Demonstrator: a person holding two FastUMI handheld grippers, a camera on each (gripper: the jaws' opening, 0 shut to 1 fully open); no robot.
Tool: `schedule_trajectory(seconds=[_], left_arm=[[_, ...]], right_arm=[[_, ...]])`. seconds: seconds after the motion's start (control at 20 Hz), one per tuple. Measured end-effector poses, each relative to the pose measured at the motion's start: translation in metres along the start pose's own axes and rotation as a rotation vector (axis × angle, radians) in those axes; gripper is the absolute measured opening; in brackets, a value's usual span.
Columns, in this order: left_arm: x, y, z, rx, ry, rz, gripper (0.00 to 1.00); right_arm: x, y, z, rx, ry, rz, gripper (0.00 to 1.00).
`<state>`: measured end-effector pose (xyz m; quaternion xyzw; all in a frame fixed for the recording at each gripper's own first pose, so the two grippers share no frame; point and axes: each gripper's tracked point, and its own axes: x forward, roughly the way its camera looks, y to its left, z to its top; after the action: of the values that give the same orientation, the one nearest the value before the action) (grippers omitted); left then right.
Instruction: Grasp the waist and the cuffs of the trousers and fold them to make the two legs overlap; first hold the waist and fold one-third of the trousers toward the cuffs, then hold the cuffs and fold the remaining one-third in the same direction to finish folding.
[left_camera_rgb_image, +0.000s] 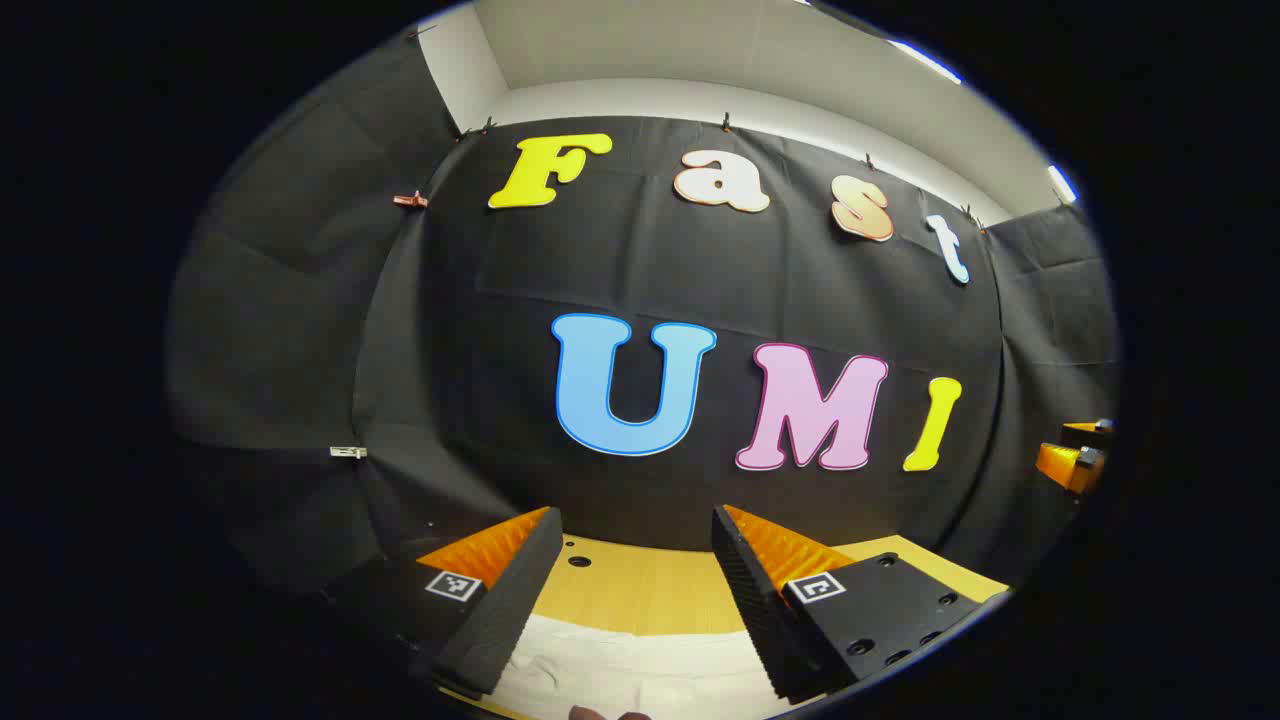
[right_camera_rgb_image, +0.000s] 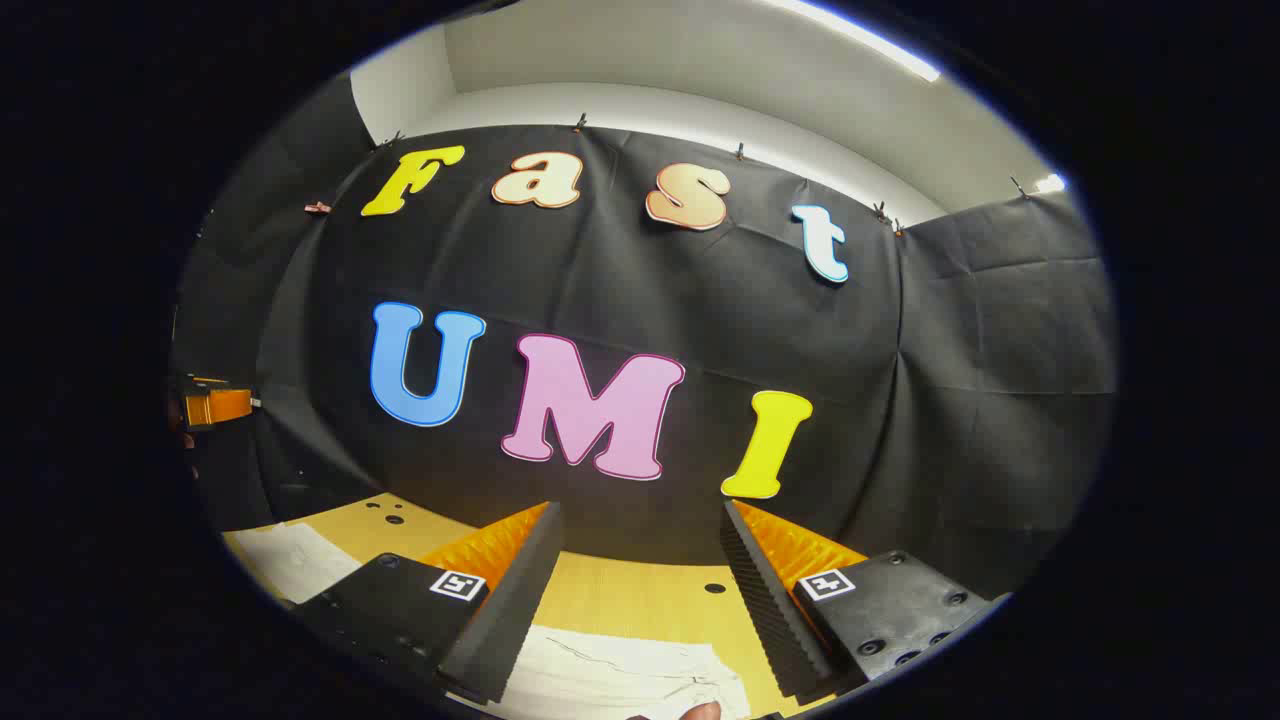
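Note:
White trousers (left_camera_rgb_image: 630, 670) lie flat on a wooden table (left_camera_rgb_image: 640, 590), low in the left gripper view between my left gripper's fingers. My left gripper (left_camera_rgb_image: 635, 540) is open above the cloth and holds nothing. In the right gripper view the white trousers (right_camera_rgb_image: 620, 675) lie below my right gripper (right_camera_rgb_image: 640, 535), which is open and holds nothing. Another white stretch of cloth (right_camera_rgb_image: 295, 560) lies at the left of that view. The right gripper (left_camera_rgb_image: 1075, 460) shows at the far right edge of the left gripper view, and the left gripper (right_camera_rgb_image: 210, 405) at the far left of the right gripper view.
The table (right_camera_rgb_image: 620, 590) has small round holes (right_camera_rgb_image: 714, 588) near its back edge. The black booth wall (left_camera_rgb_image: 700, 300) rises straight behind the table. A white wall and ceiling (right_camera_rgb_image: 700, 80) show above it.

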<state>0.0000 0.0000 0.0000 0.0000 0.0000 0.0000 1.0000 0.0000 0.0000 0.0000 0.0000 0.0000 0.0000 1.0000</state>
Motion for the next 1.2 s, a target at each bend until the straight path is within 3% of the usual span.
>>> schedule_trajectory(seconds=[0.4,0.7,0.95,1.2], left_arm=[[-0.004,0.000,0.000,-0.007,-0.008,-0.003,0.95],[-0.009,0.003,-0.010,0.064,0.009,-0.065,0.95],[-0.017,0.036,-0.040,0.306,0.075,-0.136,0.96],[-0.036,0.076,-0.117,0.609,0.255,-0.267,0.97]], right_arm=[[-0.004,0.002,-0.006,-0.001,0.015,0.004,0.97],[-0.006,0.001,-0.009,-0.040,0.022,0.011,0.97],[-0.012,-0.003,-0.023,-0.126,0.057,0.026,0.97],[-0.022,-0.011,-0.046,-0.202,0.116,0.034,0.97]])
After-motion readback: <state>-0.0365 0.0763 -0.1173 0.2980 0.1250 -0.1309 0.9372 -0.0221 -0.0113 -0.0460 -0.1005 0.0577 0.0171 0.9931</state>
